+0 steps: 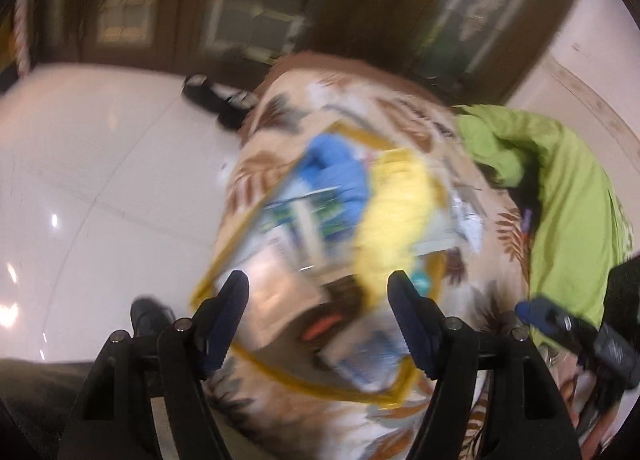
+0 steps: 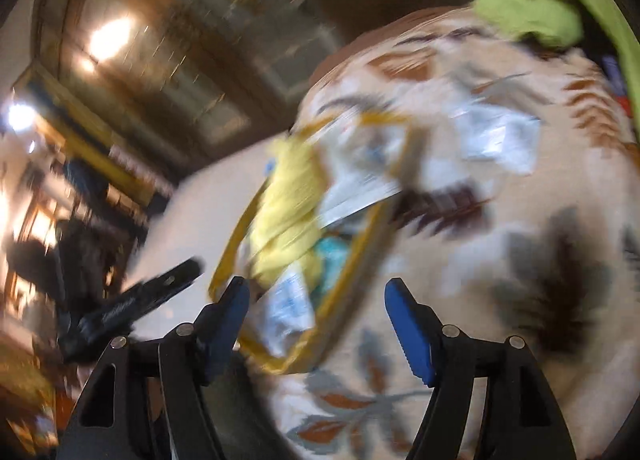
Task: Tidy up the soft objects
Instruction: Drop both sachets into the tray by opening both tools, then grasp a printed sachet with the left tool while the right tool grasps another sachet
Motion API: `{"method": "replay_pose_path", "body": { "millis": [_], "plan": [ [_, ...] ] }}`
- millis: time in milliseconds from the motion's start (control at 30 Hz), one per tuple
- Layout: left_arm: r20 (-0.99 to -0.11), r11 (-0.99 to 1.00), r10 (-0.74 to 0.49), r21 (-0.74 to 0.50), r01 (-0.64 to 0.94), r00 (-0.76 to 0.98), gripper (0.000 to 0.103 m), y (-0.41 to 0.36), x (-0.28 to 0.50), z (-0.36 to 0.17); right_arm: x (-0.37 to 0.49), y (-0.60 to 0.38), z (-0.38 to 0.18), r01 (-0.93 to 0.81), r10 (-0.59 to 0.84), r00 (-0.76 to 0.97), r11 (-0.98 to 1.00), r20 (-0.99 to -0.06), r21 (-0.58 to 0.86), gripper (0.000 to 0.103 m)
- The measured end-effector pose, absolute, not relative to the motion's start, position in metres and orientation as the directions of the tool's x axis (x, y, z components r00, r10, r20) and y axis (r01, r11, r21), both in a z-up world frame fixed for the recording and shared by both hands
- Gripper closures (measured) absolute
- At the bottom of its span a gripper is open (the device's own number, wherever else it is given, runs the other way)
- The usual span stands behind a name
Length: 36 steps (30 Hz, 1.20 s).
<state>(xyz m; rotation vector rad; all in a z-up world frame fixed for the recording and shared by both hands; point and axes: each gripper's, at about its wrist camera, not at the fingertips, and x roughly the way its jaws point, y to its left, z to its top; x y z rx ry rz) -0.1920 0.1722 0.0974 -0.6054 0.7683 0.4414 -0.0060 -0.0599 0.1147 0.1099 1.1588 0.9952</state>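
Observation:
Both views are motion-blurred. A clear bag with yellow trim [image 1: 296, 380] lies on a leaf-patterned blanket [image 1: 400, 111]. Inside it show a yellow cloth [image 1: 396, 219], a blue cloth [image 1: 336, 171] and several packets [image 1: 304, 219]. My left gripper [image 1: 318, 324] is open and empty, just above the bag's near end. The bag also shows in the right wrist view [image 2: 240, 244] with the yellow cloth [image 2: 288, 203] in it. My right gripper [image 2: 316, 324] is open and empty over the bag's near corner. The left gripper's finger [image 2: 160, 288] shows at its left.
A lime-green cloth [image 1: 568, 199] lies bunched at the blanket's right edge, also in the right wrist view [image 2: 532, 11]. A loose white packet [image 2: 496, 139] lies on the blanket. White tiled floor [image 1: 100, 159] lies left, with black sandals [image 1: 216, 99]. Dark wooden cabinets [image 1: 248, 11] stand behind.

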Motion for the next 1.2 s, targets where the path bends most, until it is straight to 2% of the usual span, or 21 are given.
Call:
{"method": "replay_pose_path", "body": {
  "millis": [267, 367, 533, 767, 800, 833, 900, 1000, 1100, 1200],
  "plan": [
    [-0.763, 0.84, 0.05, -0.317, -0.441, 0.645, 0.032, 0.122, -0.098, 0.119, 0.085, -0.129, 0.098, -0.438, 0.592, 0.21, 0.769, -0.778, 0.467, 0.029],
    [-0.773, 0.865, 0.063, -0.273, -0.421, 0.631, 0.032, 0.112, -0.051, 0.118, 0.117, -0.136, 0.09, -0.372, 0.606, 0.195, 0.773, -0.771, 0.513, 0.031],
    [-0.811, 0.854, 0.023, -0.288, -0.434, 0.584, 0.035, 0.12, -0.004, 0.097, 0.159, -0.103, 0.07, -0.334, 0.584, 0.158, 0.79, -0.796, 0.513, 0.037],
    [-0.816, 0.843, -0.006, -0.314, -0.436, 0.577, 0.036, 0.123, 0.029, 0.1, 0.199, -0.056, 0.039, -0.301, 0.534, 0.143, 0.825, -0.833, 0.477, 0.049],
    [-0.822, 0.848, -0.001, -0.302, -0.435, 0.57, 0.036, 0.121, 0.037, 0.099, 0.201, -0.05, 0.033, -0.304, 0.525, 0.131, 0.829, -0.841, 0.47, 0.052],
    [-0.828, 0.853, 0.006, -0.288, -0.435, 0.561, 0.036, 0.119, 0.044, 0.098, 0.201, -0.045, 0.027, -0.305, 0.497, 0.123, 0.843, -0.859, 0.444, 0.065],
    [-0.839, 0.852, -0.013, -0.294, -0.433, 0.544, 0.036, 0.115, 0.06, 0.091, 0.198, -0.046, 0.027, -0.313, 0.504, 0.143, 0.84, -0.852, 0.444, 0.067],
    [-0.859, 0.868, -0.02, -0.268, -0.417, 0.511, 0.041, 0.105, 0.086, 0.076, 0.186, -0.064, 0.037, -0.3, 0.559, 0.146, 0.812, -0.816, 0.502, 0.091],
    [-0.9, 0.871, -0.036, -0.242, -0.428, 0.435, 0.052, 0.098, 0.112, 0.055, 0.166, -0.089, 0.057, -0.318, 0.558, 0.204, 0.815, -0.805, 0.484, 0.098],
    [-0.924, 0.868, -0.039, -0.219, -0.445, 0.379, 0.053, 0.099, 0.131, 0.033, 0.155, -0.11, 0.061, -0.307, 0.565, 0.211, 0.813, -0.798, 0.494, 0.1]
  ]
}}
